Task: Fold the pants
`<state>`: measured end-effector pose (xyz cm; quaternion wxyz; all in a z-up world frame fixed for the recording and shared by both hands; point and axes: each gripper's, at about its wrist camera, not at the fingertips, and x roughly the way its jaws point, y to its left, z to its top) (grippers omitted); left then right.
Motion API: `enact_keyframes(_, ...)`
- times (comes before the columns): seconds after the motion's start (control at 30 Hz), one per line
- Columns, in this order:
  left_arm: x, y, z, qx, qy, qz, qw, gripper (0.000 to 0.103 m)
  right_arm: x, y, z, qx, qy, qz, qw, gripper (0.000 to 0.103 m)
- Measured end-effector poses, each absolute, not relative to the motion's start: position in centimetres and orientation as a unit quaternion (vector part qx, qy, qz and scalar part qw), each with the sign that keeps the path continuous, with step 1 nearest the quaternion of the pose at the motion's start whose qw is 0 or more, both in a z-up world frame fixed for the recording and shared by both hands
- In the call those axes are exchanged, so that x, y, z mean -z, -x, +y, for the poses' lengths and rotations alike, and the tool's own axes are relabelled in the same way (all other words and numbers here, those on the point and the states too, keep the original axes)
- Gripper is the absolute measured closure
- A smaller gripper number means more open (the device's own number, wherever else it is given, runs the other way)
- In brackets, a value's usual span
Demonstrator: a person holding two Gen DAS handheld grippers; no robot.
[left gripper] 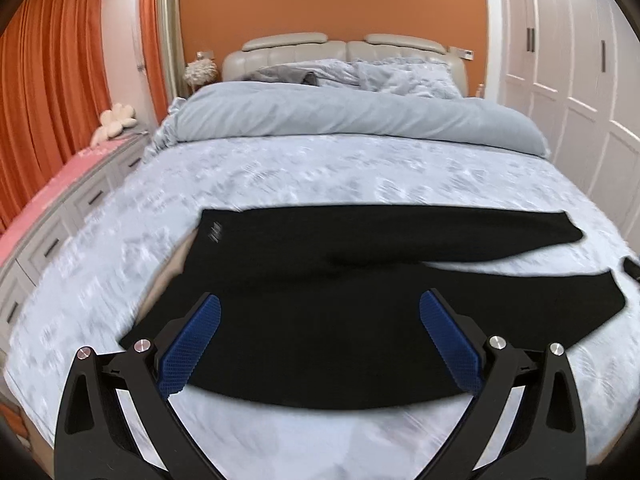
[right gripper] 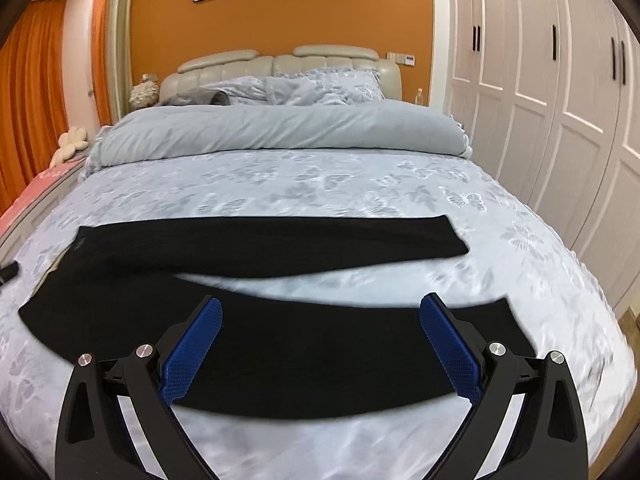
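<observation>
Black pants (left gripper: 320, 280) lie flat across the near part of the bed (right gripper: 320, 176), waistband to the left, legs parted toward the right. Left gripper (left gripper: 320, 308) and right gripper (right gripper: 320, 312) hover above the fabric, blue-padded fingers (left gripper: 192, 344) spread wide, holding nothing.

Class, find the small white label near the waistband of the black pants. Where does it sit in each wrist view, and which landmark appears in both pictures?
Left wrist view: the white label sits left of centre, at the far left corner of the black pants.
Right wrist view: the label lies near the left edge, faint and small.
Shared landmark: the beige padded headboard against the orange wall.
</observation>
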<state>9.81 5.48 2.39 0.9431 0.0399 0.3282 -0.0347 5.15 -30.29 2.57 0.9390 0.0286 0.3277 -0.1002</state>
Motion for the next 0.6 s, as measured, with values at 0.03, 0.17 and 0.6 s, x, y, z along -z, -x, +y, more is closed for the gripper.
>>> enact_keyframes(0.03, -2.4, -11.7, 6.3, 0.038, -0.038, 0.335, 0.941, 0.005, -2.3, -6.6, -32.2, 0.1, -0.03, 0.336, 0.936, 0.005)
enact_keyframes(0.17, -0.5, -21.8, 10.4, 0.027, -0.018, 0.392, 0.919, 0.005, 0.4, -13.4, -40.4, 0.119, -0.043, 0.383, 0.915, 0.005)
enact_keyframes(0.6, 12.9, -44.6, 22.1, -0.09, 0.13, 0.537, 0.828, 0.005, 11.7, -31.9, -56.4, 0.233, -0.099, 0.463, 0.85, 0.005)
